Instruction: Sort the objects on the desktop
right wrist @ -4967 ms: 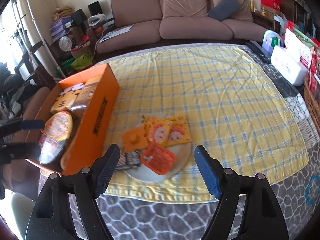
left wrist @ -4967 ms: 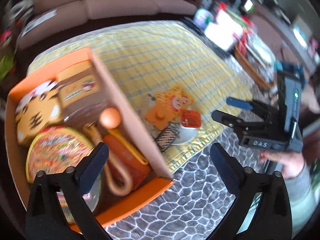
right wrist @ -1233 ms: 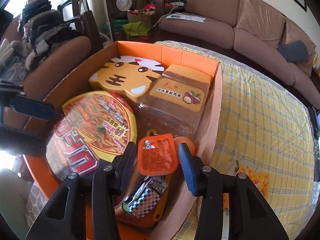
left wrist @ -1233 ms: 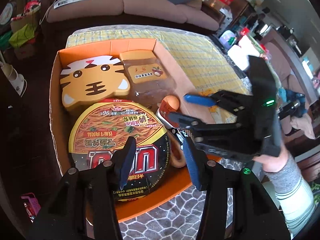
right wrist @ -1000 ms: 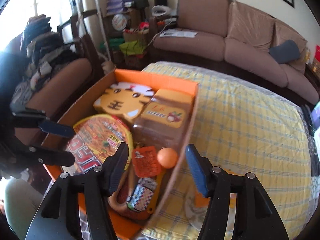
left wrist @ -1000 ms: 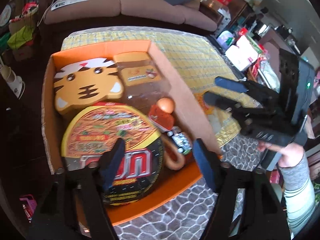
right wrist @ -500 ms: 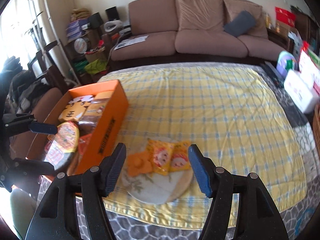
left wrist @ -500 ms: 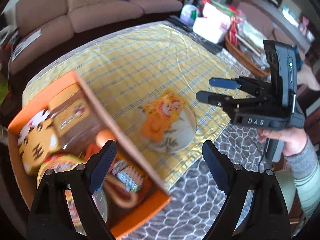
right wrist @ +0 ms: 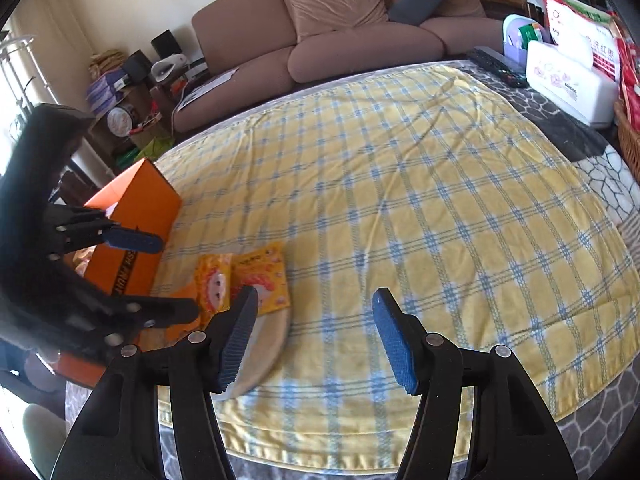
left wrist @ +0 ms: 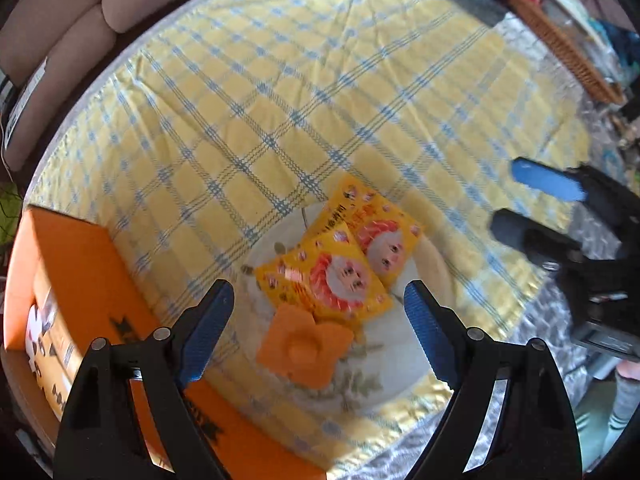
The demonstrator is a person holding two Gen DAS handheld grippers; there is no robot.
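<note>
A white flowered plate on the yellow checked cloth holds two yellow snack packets and a flat orange packet. My left gripper hangs open right above them, pointing steeply down, with nothing between its fingers. The orange box stands just left of the plate. My right gripper hovers over the cloth right of the plate; its jaws are closing a little and hold nothing. It appears in the left wrist view as the right gripper.
A brown sofa stands beyond the table. A white tissue box, a remote and a wicker basket line the far right edge. A person's sleeve shows at lower right.
The right gripper let go of an orange-red packet into the box. Both grippers then swung away from the box to the plate and came lower. The left gripper's jaws widened.
</note>
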